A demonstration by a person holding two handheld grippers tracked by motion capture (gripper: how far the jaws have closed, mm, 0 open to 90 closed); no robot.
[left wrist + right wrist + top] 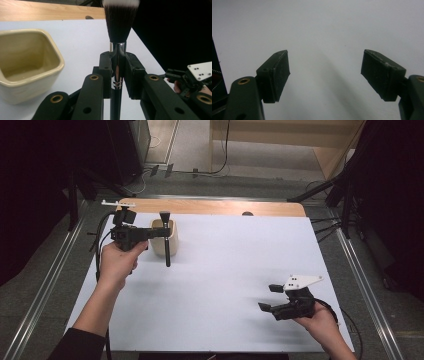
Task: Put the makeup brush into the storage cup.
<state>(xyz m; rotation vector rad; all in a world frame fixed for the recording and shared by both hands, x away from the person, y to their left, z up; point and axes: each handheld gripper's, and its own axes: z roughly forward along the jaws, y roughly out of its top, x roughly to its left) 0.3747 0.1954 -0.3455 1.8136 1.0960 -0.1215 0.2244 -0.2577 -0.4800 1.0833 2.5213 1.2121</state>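
Observation:
A black makeup brush (166, 240) with a chrome collar is clamped in my left gripper (162, 234), which is shut on its handle. The brush hangs in the air over the white mat (230, 270), bristle end toward the back, right in front of a cream ceramic cup (171, 232). In the left gripper view the brush (118, 37) rises between the pads, and the cup (27, 65) stands close at the left, with nothing inside that I can see. My right gripper (270, 297) rests near the front right of the mat, open, with bare white mat between its pads (274, 75).
Beyond the white mat runs the wooden table edge (215, 206), with a small dark spot on it. Metal rails flank the table on both sides, and dark stands and cables sit at the back left.

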